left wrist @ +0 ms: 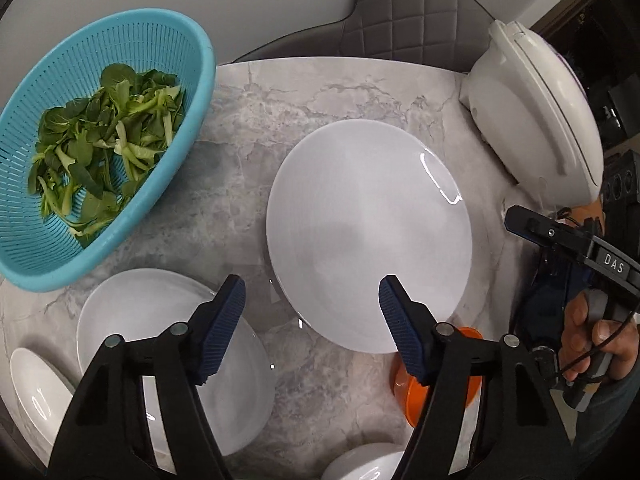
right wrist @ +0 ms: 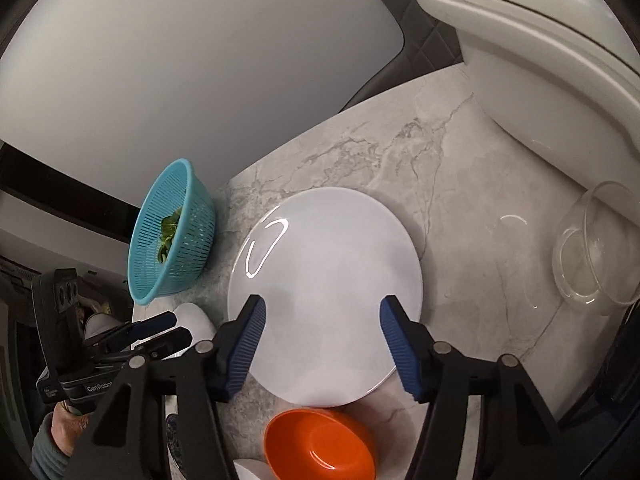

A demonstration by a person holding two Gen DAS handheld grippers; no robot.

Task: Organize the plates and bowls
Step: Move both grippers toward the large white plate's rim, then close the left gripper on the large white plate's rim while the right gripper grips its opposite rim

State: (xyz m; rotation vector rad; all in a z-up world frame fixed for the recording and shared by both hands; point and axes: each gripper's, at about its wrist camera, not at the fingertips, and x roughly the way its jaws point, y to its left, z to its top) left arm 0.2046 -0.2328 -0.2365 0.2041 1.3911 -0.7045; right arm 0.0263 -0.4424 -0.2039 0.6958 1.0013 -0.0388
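While both grippers [left wrist: 312, 292] [right wrist: 322, 312] gape empty | white plates [left wrist: 368, 232]: three | orange bowl [right wrist: 320, 444]: one

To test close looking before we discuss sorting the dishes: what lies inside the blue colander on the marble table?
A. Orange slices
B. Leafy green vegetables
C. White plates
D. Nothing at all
B: the blue colander holds loose leafy greens, seen clearly in the left wrist view and partly in the right wrist view.
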